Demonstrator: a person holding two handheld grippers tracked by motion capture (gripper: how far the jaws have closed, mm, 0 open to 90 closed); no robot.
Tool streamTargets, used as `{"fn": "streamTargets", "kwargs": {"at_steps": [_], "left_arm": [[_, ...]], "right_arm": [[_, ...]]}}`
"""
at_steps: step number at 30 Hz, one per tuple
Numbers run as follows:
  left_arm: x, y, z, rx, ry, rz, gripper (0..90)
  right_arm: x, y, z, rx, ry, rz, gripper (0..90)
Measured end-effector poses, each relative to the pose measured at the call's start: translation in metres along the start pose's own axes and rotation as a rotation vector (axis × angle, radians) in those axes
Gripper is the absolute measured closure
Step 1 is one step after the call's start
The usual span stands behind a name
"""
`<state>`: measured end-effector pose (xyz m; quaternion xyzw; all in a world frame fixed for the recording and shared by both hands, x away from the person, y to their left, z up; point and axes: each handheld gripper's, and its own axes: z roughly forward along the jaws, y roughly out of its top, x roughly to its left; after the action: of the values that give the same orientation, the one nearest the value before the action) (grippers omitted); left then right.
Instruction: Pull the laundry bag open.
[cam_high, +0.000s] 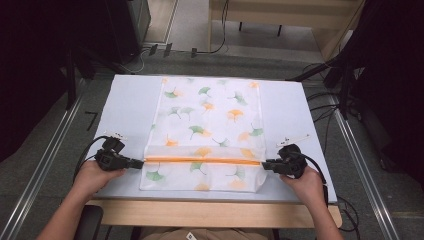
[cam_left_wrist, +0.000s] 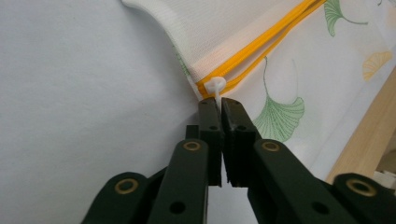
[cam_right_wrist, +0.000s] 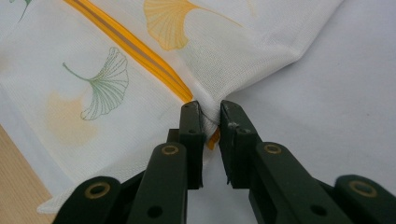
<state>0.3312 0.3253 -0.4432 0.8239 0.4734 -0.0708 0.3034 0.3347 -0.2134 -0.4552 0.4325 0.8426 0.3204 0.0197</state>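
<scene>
A white mesh bag (cam_high: 207, 130) printed with green and orange ginkgo leaves lies flat on the table, an orange zipper (cam_high: 202, 160) running across its near part. My left gripper (cam_high: 141, 162) is at the zipper's left end, shut on the white zipper pull (cam_left_wrist: 215, 87). My right gripper (cam_high: 264, 164) is at the zipper's right end, its jaws pinching the bag's edge (cam_right_wrist: 211, 116) where the orange zipper (cam_right_wrist: 135, 51) stops. The fabric is bunched between the right jaws.
The pale table top (cam_high: 125, 115) has bare room left and right of the bag. Its wooden front edge (cam_high: 210, 212) runs close to the person's hands. Cables (cam_high: 330, 105) and dark stands lie on the floor around the table.
</scene>
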Motion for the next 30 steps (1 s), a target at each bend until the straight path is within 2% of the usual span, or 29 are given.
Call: {"fn": "streamTargets", "kwargs": {"at_steps": [8,13,20,23,30], "left_arm": [[0.000,0.000,0.000,-0.004,-0.019,0.004,79.8],[0.000,0.001,-0.001,-0.014,-0.024,0.009,71.8],[-0.005,0.001,-0.004,-0.036,-0.015,0.038,62.9],[-0.009,0.001,-0.006,-0.050,-0.029,0.053,59.8],[-0.013,-0.003,-0.013,-0.084,-0.002,0.061,54.5]], "right_arm": [[0.000,-0.001,0.001,-0.004,-0.006,0.003,75.2],[0.001,0.000,0.000,-0.015,-0.013,-0.009,72.0],[0.001,0.000,0.000,-0.029,-0.014,-0.004,64.3],[0.001,0.000,-0.002,-0.052,-0.020,-0.001,59.1],[0.000,0.001,-0.005,-0.084,-0.028,-0.006,55.5]]}}
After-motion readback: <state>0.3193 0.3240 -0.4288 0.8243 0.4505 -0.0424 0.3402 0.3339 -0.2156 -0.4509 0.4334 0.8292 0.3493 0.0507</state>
